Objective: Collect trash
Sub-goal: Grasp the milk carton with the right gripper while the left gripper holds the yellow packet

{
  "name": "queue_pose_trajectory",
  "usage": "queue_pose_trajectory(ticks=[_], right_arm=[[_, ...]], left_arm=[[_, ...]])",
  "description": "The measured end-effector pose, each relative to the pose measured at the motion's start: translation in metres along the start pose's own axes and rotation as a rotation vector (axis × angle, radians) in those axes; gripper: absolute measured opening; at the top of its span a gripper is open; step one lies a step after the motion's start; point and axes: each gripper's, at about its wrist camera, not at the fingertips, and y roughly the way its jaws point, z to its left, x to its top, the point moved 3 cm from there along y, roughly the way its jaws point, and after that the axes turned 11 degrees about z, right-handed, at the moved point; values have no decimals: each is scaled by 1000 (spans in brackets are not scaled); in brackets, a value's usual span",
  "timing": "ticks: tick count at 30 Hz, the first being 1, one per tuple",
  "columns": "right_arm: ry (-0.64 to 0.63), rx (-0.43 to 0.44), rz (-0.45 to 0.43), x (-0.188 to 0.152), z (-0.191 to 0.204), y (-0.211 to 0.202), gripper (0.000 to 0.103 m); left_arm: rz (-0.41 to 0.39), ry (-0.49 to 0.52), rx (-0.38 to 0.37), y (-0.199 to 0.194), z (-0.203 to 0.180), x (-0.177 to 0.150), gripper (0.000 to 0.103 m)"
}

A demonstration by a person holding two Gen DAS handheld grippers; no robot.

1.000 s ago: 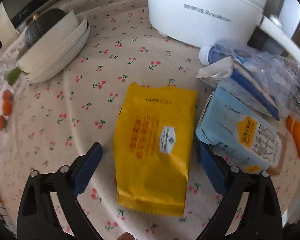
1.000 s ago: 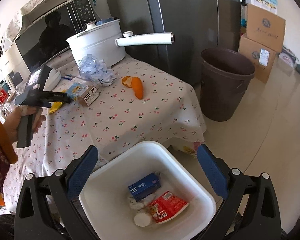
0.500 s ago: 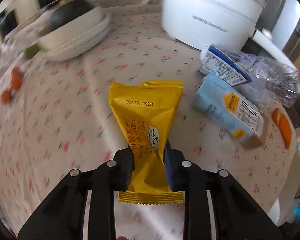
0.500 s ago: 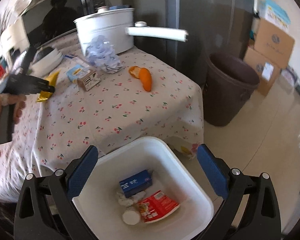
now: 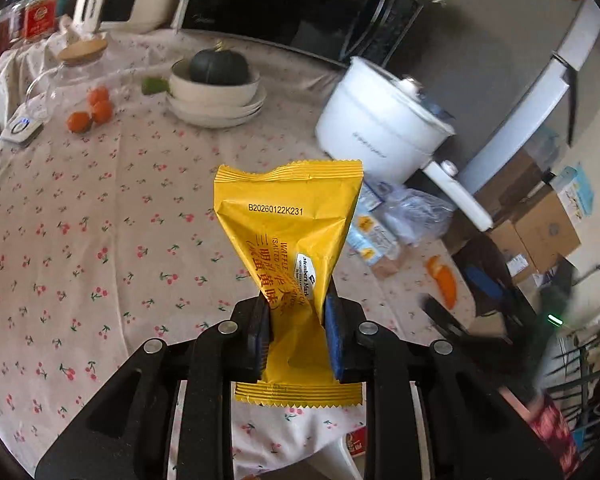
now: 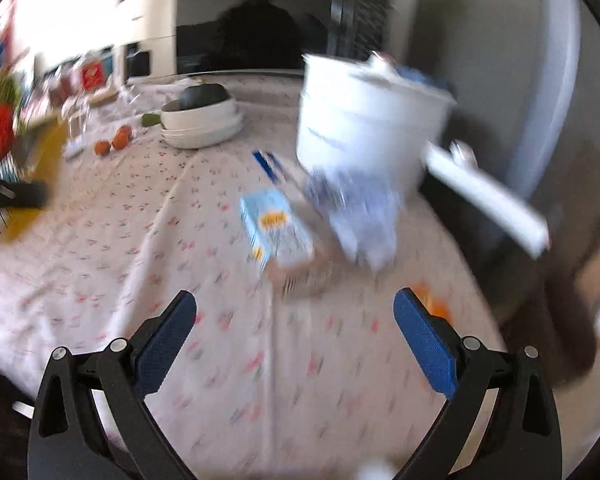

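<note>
One dark green squash sits in stacked white bowls beyond the yellow wrapper. Lifted above the tablecloth, that wrapper stands lengthwise away from the left gripper, which pinches its waist. The right gripper gapes, empty.

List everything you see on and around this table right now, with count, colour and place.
snack wrapper: one, yellow, pinched in the left claw above the table
milk carton: one, light blue, lying on the cloth
crumpled plastic: one, clear, beside the pot
orange peel: one, near the table edge
electric pot: one, white, long handle
bowl stack: one, cream, dark squash on top
small oranges: three, by a glass jar
tablecloth: white, cherry print
left claw: shut on the wrapper
right claw: open, empty
</note>
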Motion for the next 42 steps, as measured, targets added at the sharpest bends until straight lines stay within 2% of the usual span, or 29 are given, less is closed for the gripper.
queue_pose_trajectory(ticks=[2, 7, 14, 16, 19, 23, 31, 32, 33, 42], right_arm=[[-20, 12, 15, 8, 1, 20, 96], [-96, 1, 36, 26, 11, 53, 97], [-159, -47, 82, 38, 25, 90, 96], [-156, -33, 110, 39, 24, 96, 87], [-125, -4, 142, 41, 17, 101, 64], [-62, 56, 139, 37, 14, 91, 60], [-51, 53, 88, 31, 29, 50, 51], [-57, 56, 79, 31, 32, 43, 35], [-57, 55, 78, 30, 33, 37, 26], [-48, 37, 33, 14, 39, -16, 25]], left_arm=[[-1, 21, -3, 1, -2, 1, 22], [5, 3, -20, 2, 3, 5, 23], [13, -13, -14, 4, 10, 5, 23], [17, -16, -13, 5, 11, 5, 23], [17, -23, -6, 6, 13, 6, 23], [14, -19, 4, 5, 13, 5, 23], [-20, -22, 4, -7, 13, 3, 23], [-24, -22, 3, -9, 13, 2, 23], [-29, -22, 3, -11, 13, 1, 23], [-71, -20, -12, -29, 14, -5, 23]])
